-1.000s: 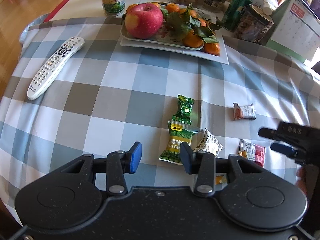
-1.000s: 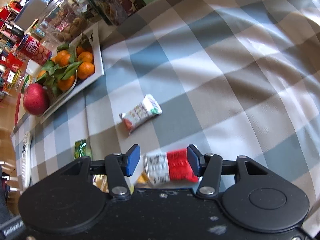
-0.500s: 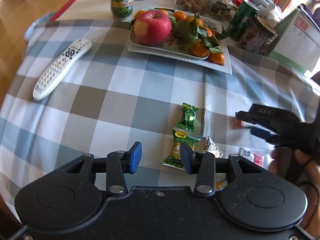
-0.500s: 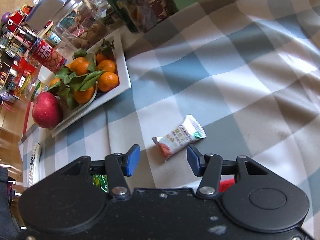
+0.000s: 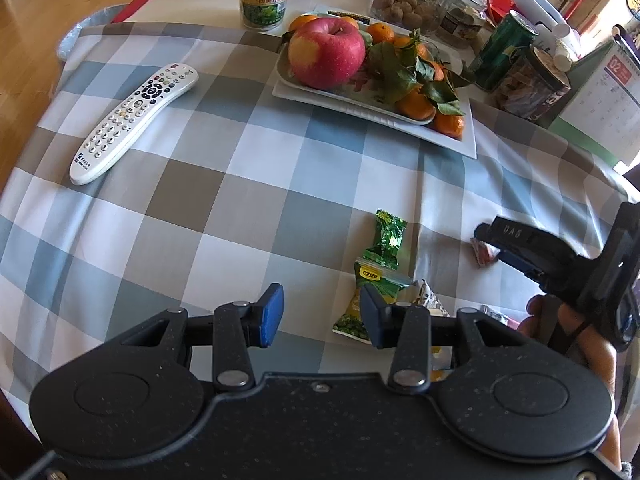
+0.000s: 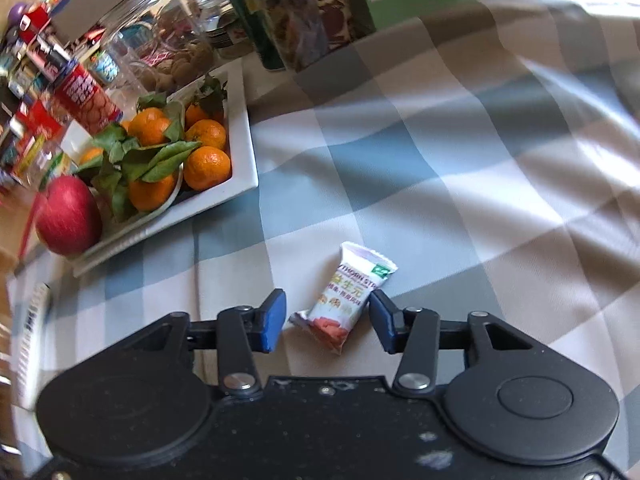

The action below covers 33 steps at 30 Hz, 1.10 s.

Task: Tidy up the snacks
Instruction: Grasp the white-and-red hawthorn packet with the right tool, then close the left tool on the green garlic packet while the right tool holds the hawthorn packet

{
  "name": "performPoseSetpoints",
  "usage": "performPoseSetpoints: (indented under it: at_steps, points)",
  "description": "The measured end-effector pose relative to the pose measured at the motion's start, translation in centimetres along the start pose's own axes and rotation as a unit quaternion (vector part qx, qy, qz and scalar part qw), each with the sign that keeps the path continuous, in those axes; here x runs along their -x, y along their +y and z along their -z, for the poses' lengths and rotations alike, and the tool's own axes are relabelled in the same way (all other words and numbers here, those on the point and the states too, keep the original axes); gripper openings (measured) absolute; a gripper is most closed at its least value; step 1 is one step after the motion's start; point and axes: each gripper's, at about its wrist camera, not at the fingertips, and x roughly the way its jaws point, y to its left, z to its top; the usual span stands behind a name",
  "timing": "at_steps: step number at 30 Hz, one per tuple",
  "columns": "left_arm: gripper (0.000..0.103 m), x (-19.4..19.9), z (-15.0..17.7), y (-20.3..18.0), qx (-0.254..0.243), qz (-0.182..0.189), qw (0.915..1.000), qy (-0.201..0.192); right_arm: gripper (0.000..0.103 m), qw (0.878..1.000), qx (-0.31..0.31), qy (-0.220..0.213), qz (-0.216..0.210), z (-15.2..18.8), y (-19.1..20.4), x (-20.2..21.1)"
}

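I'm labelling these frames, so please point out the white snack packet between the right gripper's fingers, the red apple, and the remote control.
white snack packet (image 6: 347,298), right wrist view, middle of the wrapper.
red apple (image 5: 326,53), left wrist view, its red side.
remote control (image 5: 132,114), left wrist view, the keypad.

Readable text is sparse. Desk calendar (image 5: 600,108): "02" in its red header, the grid below too small to read. White snack packet (image 6: 347,300) between the right gripper's pads: partial Latin print "…THORN ST…" over yellow Chinese characters. Jar labels, can and remote control print too small or blurred to read.
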Motion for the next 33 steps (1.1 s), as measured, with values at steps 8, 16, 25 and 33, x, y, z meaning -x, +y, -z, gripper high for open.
performPoseSetpoints:
  at_steps: [8,16,25,33]
  points:
    - [0.051,-0.6,-0.1,0.0,0.001,-0.005,1.0000,0.003,0.021,0.994,0.095,-0.021,0.050,1.3,1.1,0.2]
    - [0.051,-1.5,0.1,-0.2,0.005,0.010,0.9998,0.017,0.020,0.998,0.053,0.023,0.021,1.7,-0.6,2.5]
    - [0.051,-2.7,1.0,-1.7,-0.015,0.005,0.9999,0.004,0.020,0.997,0.060,0.043,0.002,3.7,-1.3,9.0]
    - [0.052,-3.9,2.2,-3.5,-0.047,0.009,0.9988,0.001,0.021,0.997,0.048,0.062,-0.025,7.5,-3.4,13.6]
